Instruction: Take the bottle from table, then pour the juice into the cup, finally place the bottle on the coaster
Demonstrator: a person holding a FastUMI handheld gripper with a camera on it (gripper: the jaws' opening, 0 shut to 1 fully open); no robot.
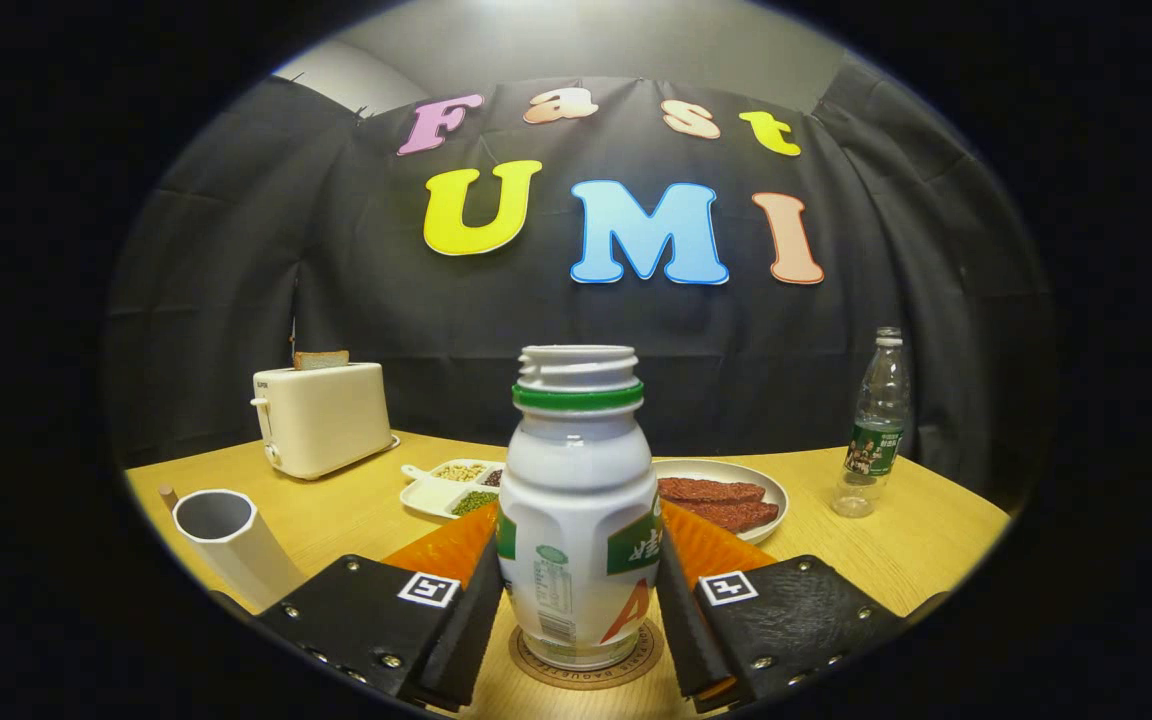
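Observation:
A white juice bottle (578,520) with a green neck ring and no cap stands upright between my fingers. Its base rests on a round cork coaster (536,668) on the wooden table. My gripper (579,535) is shut on the bottle, with both fingers pressed against its lower sides. A white faceted cup (228,545) stands to the left of the left finger, tilted by the lens, and I cannot see what is inside it.
Beyond the bottle lie a divided white dish of grains (451,487) and a plate with meat slices (736,478). A white toaster (321,418) holding a bread slice stands at the far left. A clear water bottle (876,425) stands at the far right.

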